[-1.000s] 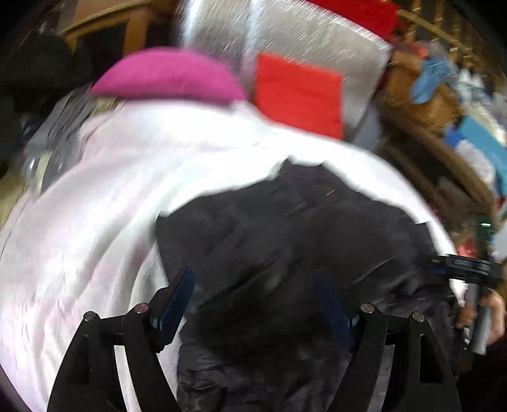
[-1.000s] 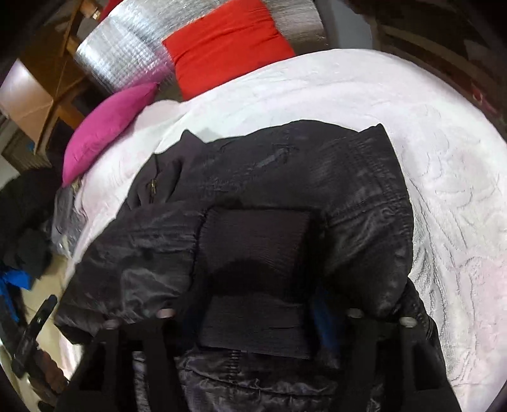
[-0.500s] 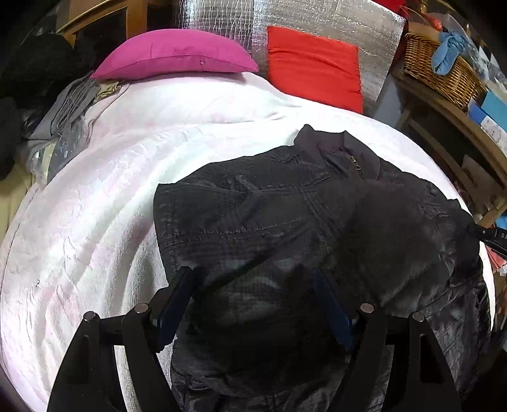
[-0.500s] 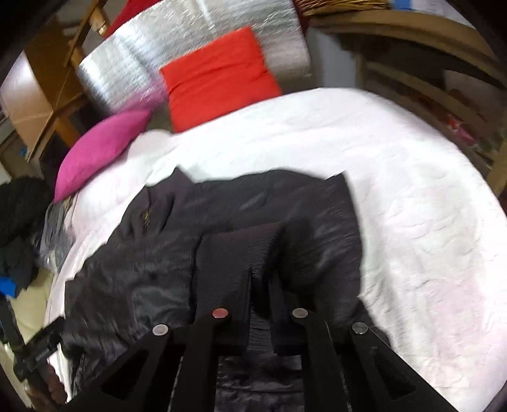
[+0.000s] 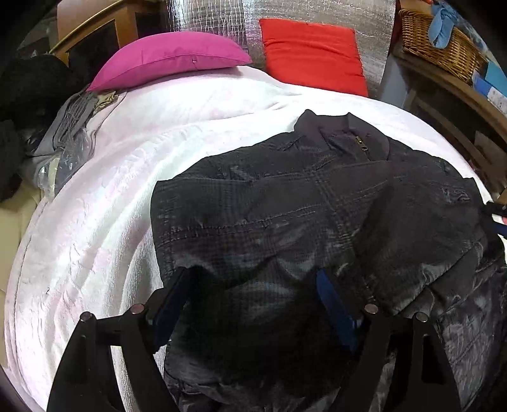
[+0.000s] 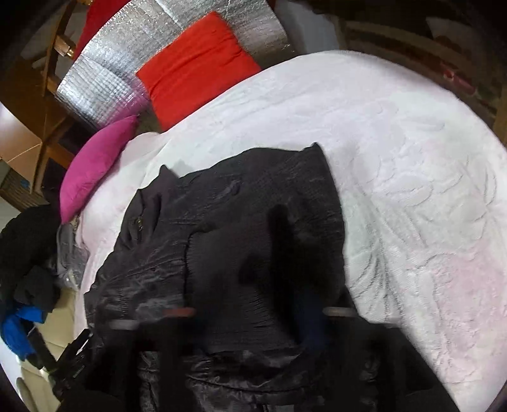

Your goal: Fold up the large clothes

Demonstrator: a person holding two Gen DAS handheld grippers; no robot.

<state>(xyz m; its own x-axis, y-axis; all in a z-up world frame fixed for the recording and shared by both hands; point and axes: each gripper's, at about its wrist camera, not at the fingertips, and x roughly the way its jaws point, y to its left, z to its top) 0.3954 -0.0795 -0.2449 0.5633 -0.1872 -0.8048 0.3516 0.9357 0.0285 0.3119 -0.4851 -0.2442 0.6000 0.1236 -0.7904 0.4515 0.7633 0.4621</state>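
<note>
Rt claw (image 6: 231, 313) just opening off jacket (image 6: 237, 241), cuff btwn jaws.

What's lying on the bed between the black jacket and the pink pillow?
Nothing: only bare white bedspread separates the jacket from the pillow. The left wrist view shows it best.

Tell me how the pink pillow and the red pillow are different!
The pink pillow is puffy with pointed ends; the red pillow is flatter and squarer. The pink pillow lies on the white blanket; the red pillow leans up against the shiny silver sheet. Both sit at the bed's far end, beyond the black jacket.
</note>
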